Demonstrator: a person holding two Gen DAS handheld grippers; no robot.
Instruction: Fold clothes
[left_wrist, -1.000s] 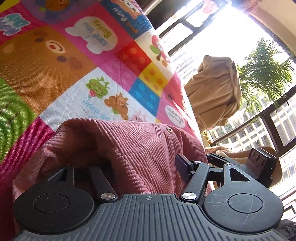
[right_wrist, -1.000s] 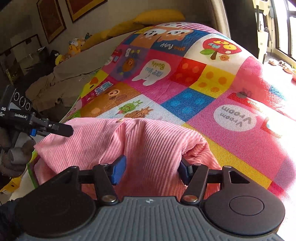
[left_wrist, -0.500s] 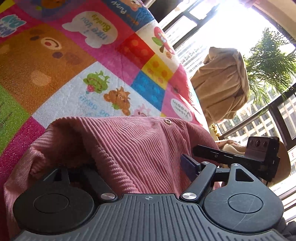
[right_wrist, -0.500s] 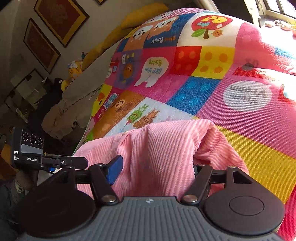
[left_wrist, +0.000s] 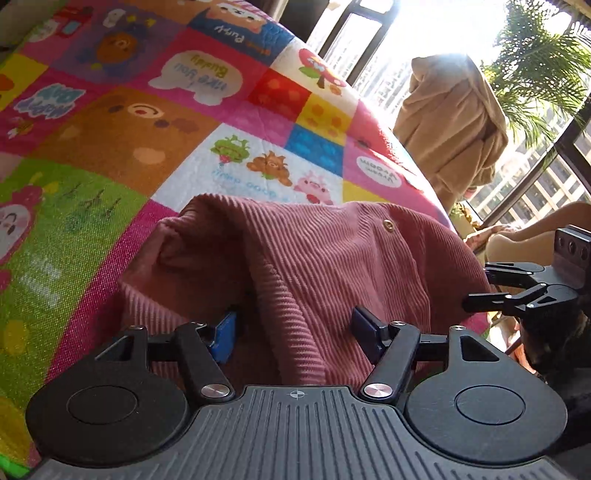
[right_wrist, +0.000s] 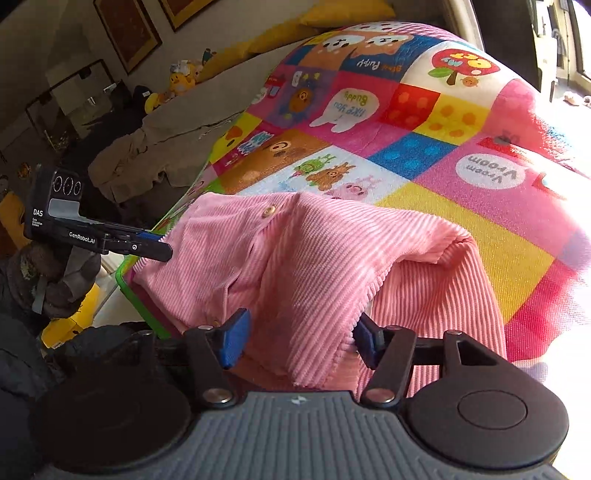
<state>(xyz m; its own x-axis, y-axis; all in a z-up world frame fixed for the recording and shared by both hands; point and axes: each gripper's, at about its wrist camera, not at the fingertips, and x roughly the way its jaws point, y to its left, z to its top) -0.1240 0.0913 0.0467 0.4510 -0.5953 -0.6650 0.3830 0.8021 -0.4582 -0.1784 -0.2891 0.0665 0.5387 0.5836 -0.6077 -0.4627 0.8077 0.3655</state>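
Your pink corduroy garment (left_wrist: 325, 280) lies bunched at the near edge of the patchwork play mat (left_wrist: 110, 155), a humped fold standing up with a snap button (left_wrist: 388, 226) near its crest at about 1 o'clock in the left wrist view.

Left gripper (left_wrist: 295, 332): jaws have just been opening. A ridge of cloth runs between the blue pads (left_wrist: 224, 334), but a gap shows on both sides — pads not pressing, so it stands fairly wide and holds nothing.

Right gripper (right_wrist: 299, 339): jaws have also just been opening, though by less. The hem flap hangs down between the pads (right_wrist: 234, 338); the 9 o'clock pad stands clear of it, while the 3 o'clock pad sits at the fabric edge. I read this as parted rather than clamped.

In the right wrist view the left gripper shows at 9 o'clock, fingertips at the garment's far-left corner.

Handling judgement: soft, light and limp. It will sag and slump wherever you leave it unsupported. The ribbed pile should give the pads good friction, so slipping is unlikely. It is thick when doubled, so pinch a single layer.

Where to take hold: the two outer corners of the hem or the shoulder seam, not the mid-hump — a centre grab will only drag the bunch.

A tan robe (left_wrist: 450, 122) hangs at 1 o'clock, well apart.
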